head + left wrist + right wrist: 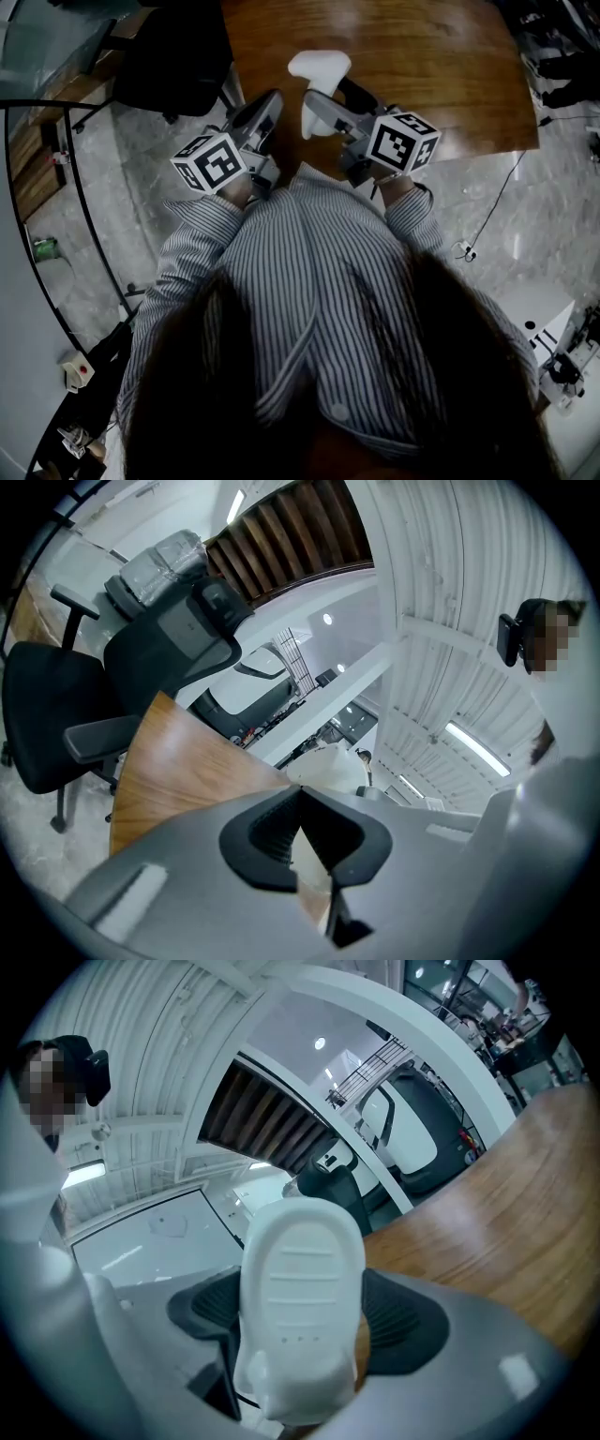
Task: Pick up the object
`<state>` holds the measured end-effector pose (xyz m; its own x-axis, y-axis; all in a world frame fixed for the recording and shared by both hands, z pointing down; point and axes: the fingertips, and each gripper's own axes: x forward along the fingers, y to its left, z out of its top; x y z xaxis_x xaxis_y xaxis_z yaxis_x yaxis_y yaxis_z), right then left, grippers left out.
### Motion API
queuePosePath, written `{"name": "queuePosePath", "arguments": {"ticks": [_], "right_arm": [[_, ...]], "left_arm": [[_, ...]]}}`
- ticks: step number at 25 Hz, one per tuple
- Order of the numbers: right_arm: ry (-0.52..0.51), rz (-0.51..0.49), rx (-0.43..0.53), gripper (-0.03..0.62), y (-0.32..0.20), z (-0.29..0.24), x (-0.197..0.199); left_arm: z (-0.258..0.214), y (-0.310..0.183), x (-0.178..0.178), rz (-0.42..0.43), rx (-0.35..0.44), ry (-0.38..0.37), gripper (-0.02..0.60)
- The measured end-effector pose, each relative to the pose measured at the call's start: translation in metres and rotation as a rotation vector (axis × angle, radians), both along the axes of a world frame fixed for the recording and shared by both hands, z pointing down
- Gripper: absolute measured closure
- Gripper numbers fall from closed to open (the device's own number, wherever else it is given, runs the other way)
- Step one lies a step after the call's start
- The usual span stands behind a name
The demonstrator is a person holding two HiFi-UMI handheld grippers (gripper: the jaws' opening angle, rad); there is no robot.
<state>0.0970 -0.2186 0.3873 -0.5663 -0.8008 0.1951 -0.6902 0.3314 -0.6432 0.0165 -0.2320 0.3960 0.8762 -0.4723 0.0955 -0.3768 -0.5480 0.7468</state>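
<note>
The object is a white shoe-shaped piece (300,1260) with a ribbed sole. My right gripper (302,1330) is shut on it, the dark pads (401,1321) pressing its two sides. In the head view the white object (320,66) sticks out beyond the right gripper (317,111), held over the near edge of the wooden table (422,66). My left gripper (265,111) is beside it on the left, raised. In its own view the left gripper (301,803) is shut with nothing between its tips, and the white object (330,766) shows just past them.
A black office chair (173,56) stands at the table's left end, also seen as the chair (56,705) in the left gripper view. Grey tiled floor (141,178) lies left of me. A cable (497,202) runs across the floor at the right.
</note>
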Motion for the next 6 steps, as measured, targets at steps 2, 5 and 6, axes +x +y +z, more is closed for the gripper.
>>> {"name": "queuePosePath", "arguments": {"ticks": [2, 5, 6], "right_arm": [[-0.004, 0.002, -0.005, 0.192, 0.0004, 0.0004, 0.0001], [-0.017, 0.010, -0.010, 0.192, 0.0007, 0.0003, 0.0003], [-0.022, 0.012, -0.011, 0.192, 0.0008, 0.0000, 0.0001]], "left_arm": [[-0.0016, -0.0005, 0.0001, -0.006, 0.004, 0.001, 0.581], [-0.0038, 0.0002, 0.0004, -0.010, 0.012, 0.003, 0.581], [-0.0044, 0.0005, 0.0007, -0.010, 0.015, 0.003, 0.581]]}}
